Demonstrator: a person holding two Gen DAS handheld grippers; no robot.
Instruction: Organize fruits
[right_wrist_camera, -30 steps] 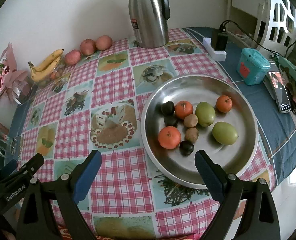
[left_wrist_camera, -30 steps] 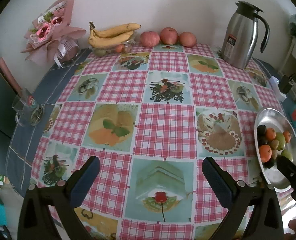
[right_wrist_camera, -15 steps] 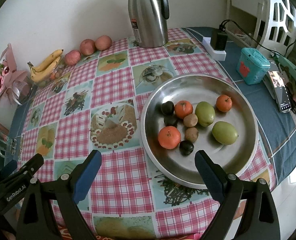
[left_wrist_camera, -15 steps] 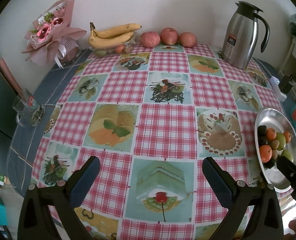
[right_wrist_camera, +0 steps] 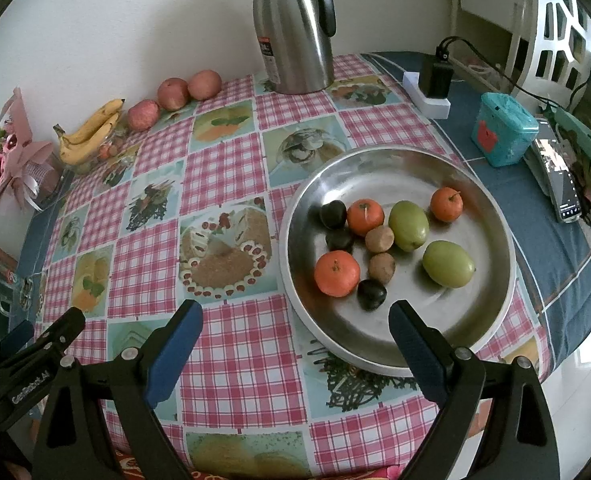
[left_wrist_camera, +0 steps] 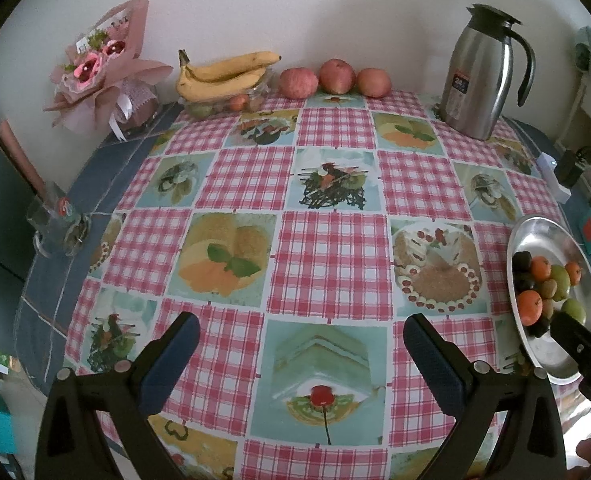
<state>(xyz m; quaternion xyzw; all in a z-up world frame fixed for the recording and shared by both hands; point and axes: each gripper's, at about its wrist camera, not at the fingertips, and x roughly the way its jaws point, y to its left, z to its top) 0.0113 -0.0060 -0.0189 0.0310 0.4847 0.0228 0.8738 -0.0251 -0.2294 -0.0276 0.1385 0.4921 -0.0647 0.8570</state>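
Over the last second almost nothing shifted. In the left wrist view the metal plate (left_wrist_camera: 543,232) at the right edge slid very slightly toward the near right, as the left gripper (left_wrist_camera: 301,344) turned a touch leftward. The fruit kept its arrangement.

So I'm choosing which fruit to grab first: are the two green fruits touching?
Apart. The right wrist view shows bare metal tray between the upper green fruit and the lower green fruit.

wall (left_wrist_camera: 335,8): plain white | table (right_wrist_camera: 555,248): blue cloth, checked cover | chair (right_wrist_camera: 563,20): white lattice
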